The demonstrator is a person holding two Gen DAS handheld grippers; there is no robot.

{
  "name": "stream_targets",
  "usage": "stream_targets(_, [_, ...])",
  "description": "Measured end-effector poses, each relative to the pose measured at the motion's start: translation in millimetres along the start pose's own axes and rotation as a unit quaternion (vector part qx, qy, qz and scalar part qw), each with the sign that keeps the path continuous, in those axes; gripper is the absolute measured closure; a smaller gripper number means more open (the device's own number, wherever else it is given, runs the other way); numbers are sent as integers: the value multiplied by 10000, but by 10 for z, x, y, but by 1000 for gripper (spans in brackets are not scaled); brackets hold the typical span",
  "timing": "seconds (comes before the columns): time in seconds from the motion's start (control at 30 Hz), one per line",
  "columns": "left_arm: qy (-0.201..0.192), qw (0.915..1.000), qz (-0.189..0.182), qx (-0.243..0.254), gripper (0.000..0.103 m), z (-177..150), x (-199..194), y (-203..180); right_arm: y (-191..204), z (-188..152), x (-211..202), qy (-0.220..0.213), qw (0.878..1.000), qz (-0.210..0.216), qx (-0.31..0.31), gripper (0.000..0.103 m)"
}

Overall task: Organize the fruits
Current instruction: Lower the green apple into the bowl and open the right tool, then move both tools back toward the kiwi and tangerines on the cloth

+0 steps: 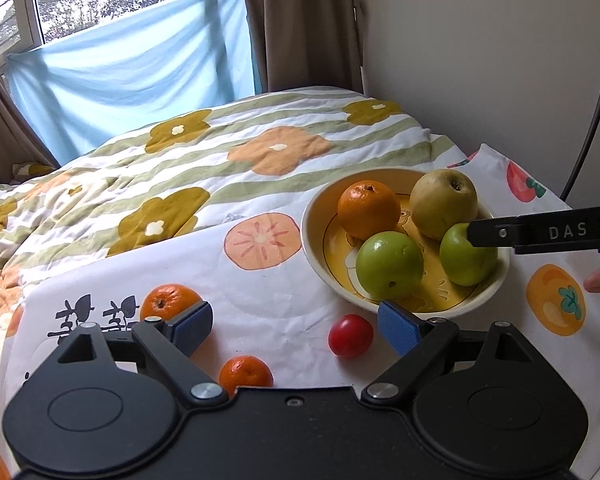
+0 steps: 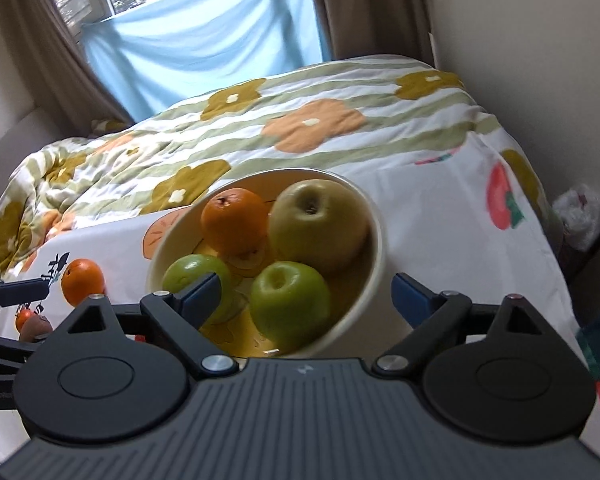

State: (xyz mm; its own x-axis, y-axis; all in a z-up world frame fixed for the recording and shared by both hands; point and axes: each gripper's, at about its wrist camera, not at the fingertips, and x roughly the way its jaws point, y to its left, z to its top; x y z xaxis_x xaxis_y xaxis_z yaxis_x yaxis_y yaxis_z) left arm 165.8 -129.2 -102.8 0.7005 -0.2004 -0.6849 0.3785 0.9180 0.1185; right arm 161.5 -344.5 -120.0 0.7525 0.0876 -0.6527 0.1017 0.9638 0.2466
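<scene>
Both grippers' jaws are spread, empty. The red plum (image 1: 350, 336) (small, smooth, bruisable) near the tablecloth's front edge wants a gentle pinch across its middle.

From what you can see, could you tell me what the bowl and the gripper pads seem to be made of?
Bowl: likely glazed ceramic, with a smooth cream wall and soft sheen; melamine is possible. Pads: probably rubber, matte blue with a fine ribbed texture.

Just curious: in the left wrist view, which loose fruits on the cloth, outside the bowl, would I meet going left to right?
Larger orange → small orange → small red fruit, all short of the bowl.
</scene>
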Motion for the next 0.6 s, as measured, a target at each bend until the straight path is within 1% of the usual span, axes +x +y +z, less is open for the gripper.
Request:
stream_targets(0.17, [-52, 9999, 41, -77, 10, -1, -79, -13, -43, 9, -132, -90, 9999, -93, 19, 0])
stream_targets(0.33, [-132, 9996, 68, -243, 10, -1, -217, -32, -73, 26, -264, -83, 9998, -161, 27, 0])
stream_targets(0.47, [-224, 9992, 152, -303, 7, -11, -371, -66, -93, 28, -410, -89, 9998, -189, 14, 0])
stream_targets(0.6, [-309, 9985, 260, -378, 6, -43, -560, -95, -84, 26, -564, -71, 9997, -231, -62, 0])
